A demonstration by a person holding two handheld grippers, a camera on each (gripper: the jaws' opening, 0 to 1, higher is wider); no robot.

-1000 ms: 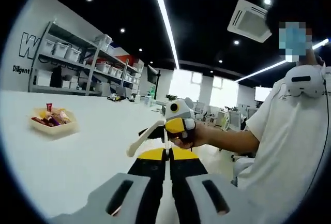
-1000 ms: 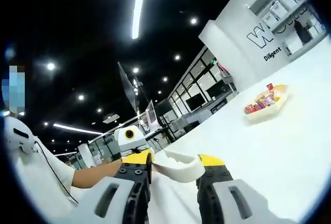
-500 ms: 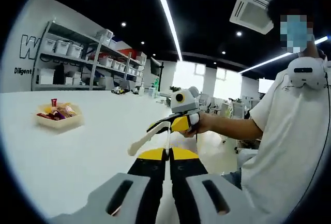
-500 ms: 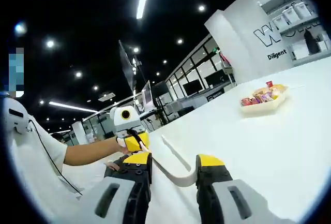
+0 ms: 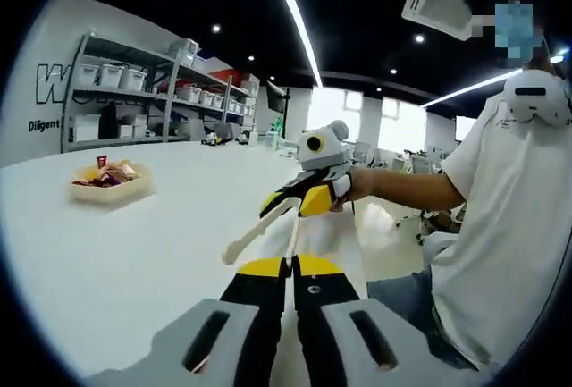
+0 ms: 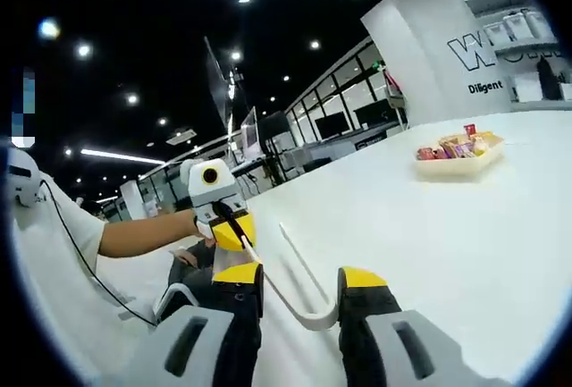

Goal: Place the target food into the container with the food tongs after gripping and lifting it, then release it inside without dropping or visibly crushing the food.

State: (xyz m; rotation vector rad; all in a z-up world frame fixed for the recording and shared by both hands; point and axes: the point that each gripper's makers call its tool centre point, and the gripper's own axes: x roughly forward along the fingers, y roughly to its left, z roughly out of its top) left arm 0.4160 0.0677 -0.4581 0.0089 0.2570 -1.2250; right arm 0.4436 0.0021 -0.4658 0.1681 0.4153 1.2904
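The white food tongs sit with their bend between my right gripper's yellow-tipped jaws, which are shut on them; both arms reach forward. In the left gripper view the right gripper hangs in a person's hand over the table, and the tongs slant down from it. One thin tong arm ends at my left gripper, whose jaws are closed on its tip. The left gripper also appears at the left of the right gripper view. A yellow tray of wrapped food rests far off on the white table.
The person in a white shirt sits at the table's edge, to the right in the left gripper view. Shelves with white bins line the far wall. Broad bare tabletop lies between the grippers and the tray.
Both views have tilted lower toward the table. The two grippers have drawn a little apart, so the tongs' arms now show stretched out between them.
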